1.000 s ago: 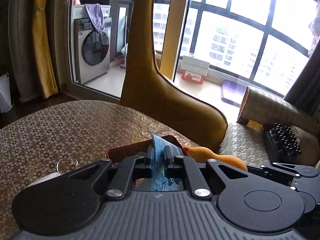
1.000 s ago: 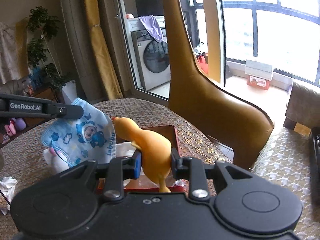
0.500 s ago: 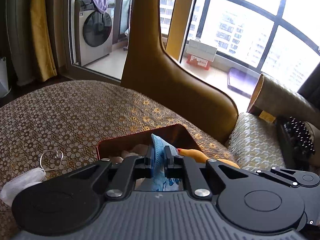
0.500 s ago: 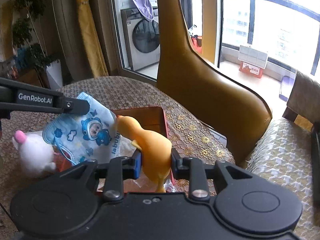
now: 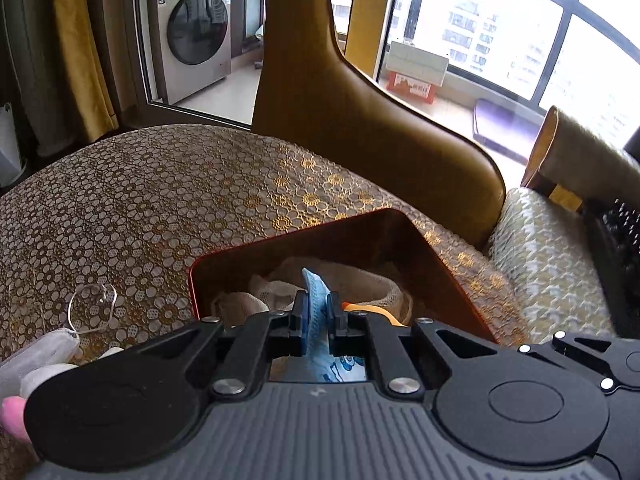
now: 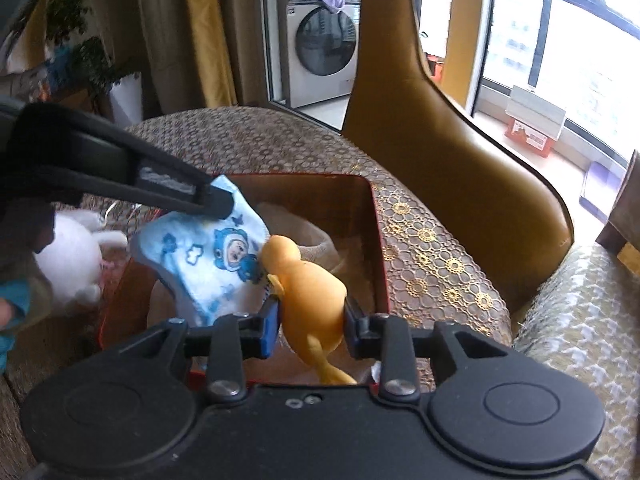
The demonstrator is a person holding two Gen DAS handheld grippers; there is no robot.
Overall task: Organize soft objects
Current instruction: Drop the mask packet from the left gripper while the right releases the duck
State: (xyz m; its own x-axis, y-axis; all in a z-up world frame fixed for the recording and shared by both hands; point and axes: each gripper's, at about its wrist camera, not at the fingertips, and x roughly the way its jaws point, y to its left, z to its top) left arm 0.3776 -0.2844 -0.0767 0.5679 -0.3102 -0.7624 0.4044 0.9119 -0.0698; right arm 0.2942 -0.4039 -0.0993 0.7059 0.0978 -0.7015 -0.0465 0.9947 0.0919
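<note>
Right wrist view: the rubber duck (image 6: 316, 292) is held between the opening jaws of the right gripper (image 6: 310, 320), above the red box (image 6: 376, 240). The left gripper (image 6: 216, 200) is clamped tight on the blue printed mask (image 6: 204, 264). Released now, the duck could be snagged by the mask touching it.

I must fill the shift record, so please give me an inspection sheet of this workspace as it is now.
Surface: round table with gold patterned cloth.
Job's things: red box holding beige fabric; blue printed pouch and yellow rubber duck over it.
Clutter: white plush toy beside the box; clear ring.
Grippers: left gripper shut on the pouch; right gripper jaws opening, duck between them.
Cables: nothing seen.
Surroundings: leather chair, washing machine, window.
</note>
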